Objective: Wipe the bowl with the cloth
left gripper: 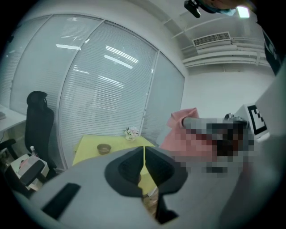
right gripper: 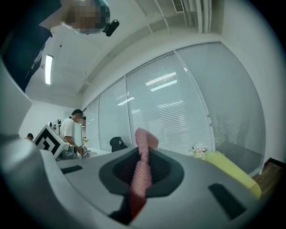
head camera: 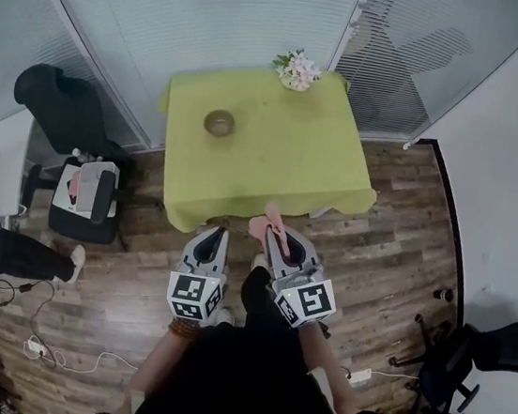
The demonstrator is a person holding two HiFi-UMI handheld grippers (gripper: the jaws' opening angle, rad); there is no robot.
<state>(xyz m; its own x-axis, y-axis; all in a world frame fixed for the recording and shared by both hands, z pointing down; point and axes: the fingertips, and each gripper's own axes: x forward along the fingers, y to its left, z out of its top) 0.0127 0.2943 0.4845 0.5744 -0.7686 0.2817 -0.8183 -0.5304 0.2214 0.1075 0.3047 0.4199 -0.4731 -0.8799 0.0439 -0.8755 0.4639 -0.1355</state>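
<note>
Two tongs clenched: left tongs [left gripper: 144,157] empty, right tongs [right gripper: 141,164] pinching a pink checked cloth [right gripper: 142,147].
We see the small round brown bowl [head camera: 219,123] on the yellow-green draped bench [head camera: 285,153] ahead, well apart from both.

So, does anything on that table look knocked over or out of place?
Nothing stands out. The bowl sits upright on the table, the flowers stand at its far edge, and nothing looks spilled. The cloth is clamped in the right hand-held gripper.
</note>
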